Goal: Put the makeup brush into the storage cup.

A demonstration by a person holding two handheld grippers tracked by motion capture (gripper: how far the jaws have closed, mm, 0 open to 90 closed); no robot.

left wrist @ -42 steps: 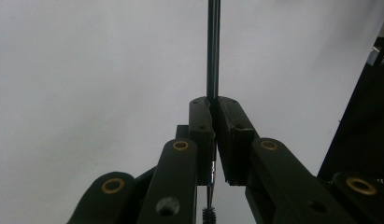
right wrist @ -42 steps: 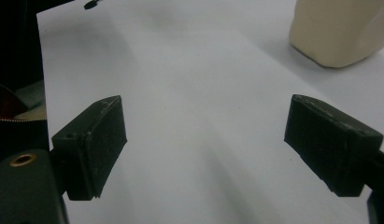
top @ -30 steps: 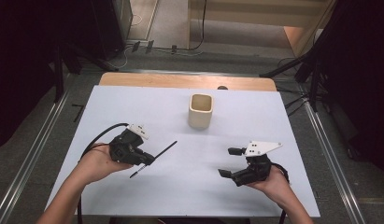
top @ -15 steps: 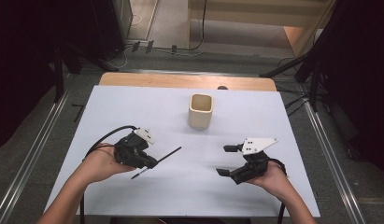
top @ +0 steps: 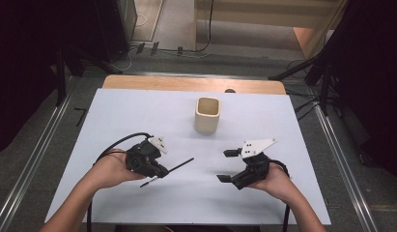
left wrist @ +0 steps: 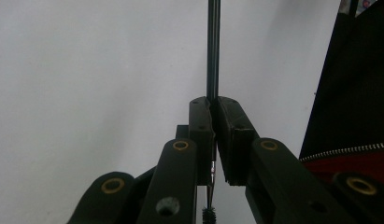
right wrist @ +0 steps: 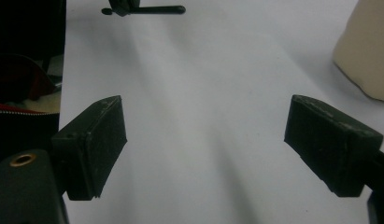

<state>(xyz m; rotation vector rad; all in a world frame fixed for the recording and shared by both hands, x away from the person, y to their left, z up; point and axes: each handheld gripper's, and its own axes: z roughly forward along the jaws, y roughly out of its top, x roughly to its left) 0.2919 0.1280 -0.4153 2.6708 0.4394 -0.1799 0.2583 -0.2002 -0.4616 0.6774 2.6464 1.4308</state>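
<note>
Black and thin: a brush-tipped stick (top: 168,170) clamped crosswise in the left gripper (top: 157,170), at about 7 o'clock on the white table (top: 138,111) in the high view. Jaws pressed tight on the shaft, no gap besides the stick itself. Longer end sticking out toward 2 o'clock, shorter bristled end toward 8 o'clock, lying low over the table; touching it or not, cannot tell. In the left gripper view, the same stick (left wrist: 213,51) running straight up from the closed pads (left wrist: 201,121) toward 12 o'clock, with the small bristle tip poking out below at 6 o'clock.

At about 5 o'clock on the table, the right gripper (top: 227,166), held in the person's right hand (top: 276,181), jaws spread wide with nothing between them. In the right gripper view, two black pads (right wrist: 96,140) well apart over bare white tabletop, empty.

Cream-coloured square cup (top: 207,115) upright at about 12 o'clock from the two grippers, well apart from both, mouth up. Same cup (right wrist: 365,51) at 2 o'clock in the right gripper view; left gripper's stick (right wrist: 157,9) at 11 o'clock there.
</note>
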